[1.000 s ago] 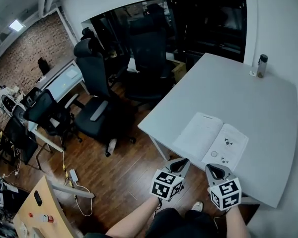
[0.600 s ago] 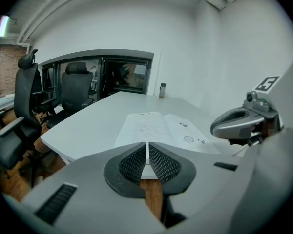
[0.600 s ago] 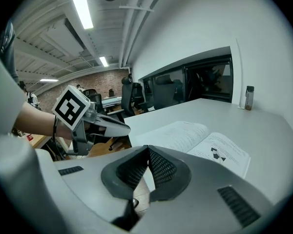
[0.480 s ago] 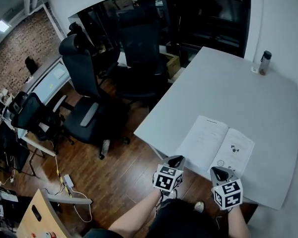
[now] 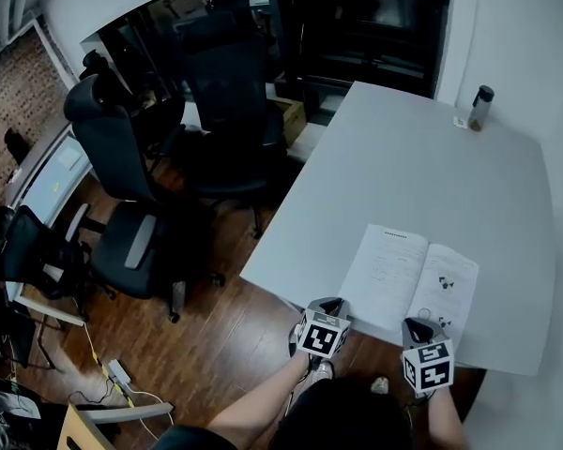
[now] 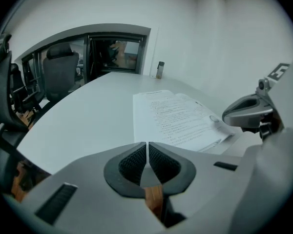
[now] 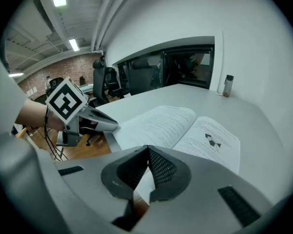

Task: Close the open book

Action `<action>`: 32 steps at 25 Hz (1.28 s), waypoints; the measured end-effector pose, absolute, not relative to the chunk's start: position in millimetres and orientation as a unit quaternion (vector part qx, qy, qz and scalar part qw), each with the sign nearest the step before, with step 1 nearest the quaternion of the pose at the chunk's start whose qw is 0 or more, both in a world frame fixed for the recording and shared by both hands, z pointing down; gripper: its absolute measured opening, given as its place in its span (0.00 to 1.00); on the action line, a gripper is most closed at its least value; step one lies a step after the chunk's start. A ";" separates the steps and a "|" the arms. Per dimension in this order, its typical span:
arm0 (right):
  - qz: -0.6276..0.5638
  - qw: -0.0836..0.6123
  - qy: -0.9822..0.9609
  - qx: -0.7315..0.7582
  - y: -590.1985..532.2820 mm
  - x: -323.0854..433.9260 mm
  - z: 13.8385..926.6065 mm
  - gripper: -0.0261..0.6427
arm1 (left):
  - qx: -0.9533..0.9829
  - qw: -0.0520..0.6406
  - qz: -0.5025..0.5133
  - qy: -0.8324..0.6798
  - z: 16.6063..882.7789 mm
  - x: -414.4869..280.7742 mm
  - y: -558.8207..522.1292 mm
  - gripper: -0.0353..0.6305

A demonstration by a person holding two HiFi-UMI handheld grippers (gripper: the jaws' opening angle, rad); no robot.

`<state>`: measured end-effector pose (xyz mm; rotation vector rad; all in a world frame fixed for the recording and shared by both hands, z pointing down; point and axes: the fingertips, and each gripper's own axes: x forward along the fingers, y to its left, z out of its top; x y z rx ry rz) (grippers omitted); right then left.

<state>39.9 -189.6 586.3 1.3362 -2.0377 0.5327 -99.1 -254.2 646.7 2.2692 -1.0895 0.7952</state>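
On the smooth, pale grey table [image 5: 422, 157], toward its near edge at about 5 o'clock in the head view, the open book [image 5: 408, 275] is laid flat. Its matte white pages are spread either side of a shallow centre fold. Dense lines of print are seen on the left page and a small dark diagram on the right.

The left gripper [image 5: 330, 305] is held at 7 o'clock of the book and the right gripper [image 5: 419, 326] at its 5 o'clock corner. Each is topped by a white cube printed with black square markers. Both pairs of jaws are pressed together and empty; the black pads are finely ribbed and curved, set in smooth grey shells.

A slim cylindrical bottle [image 5: 481, 107] is stood at the table's far corner, at 1 o'clock. Black high-backed office chairs [image 5: 122, 186] are seen at 10 o'clock on glossy brown floorboards [image 5: 216, 336].
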 end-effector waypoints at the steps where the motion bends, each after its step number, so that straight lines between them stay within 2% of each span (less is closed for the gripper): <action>1: 0.209 0.325 -0.764 0.516 -189.6 44.3 591.0 0.05 | 0.833 0.248 0.295 -0.397 647.9 -98.9 -254.4 0.08; 8: 0.248 0.353 -0.732 0.528 -176.4 63.1 618.4 0.05 | 0.836 0.254 0.313 -0.372 646.8 -89.6 -245.4 0.06; 21: 0.262 0.318 -0.749 0.519 -170.1 71.9 625.7 0.05 | 0.851 0.258 0.323 -0.324 639.9 -36.6 -219.5 0.06; 32: 0.262 0.291 -0.749 0.534 -163.2 114.3 608.2 0.05 | 0.872 0.244 0.298 -0.303 610.6 32.1 -214.2 0.06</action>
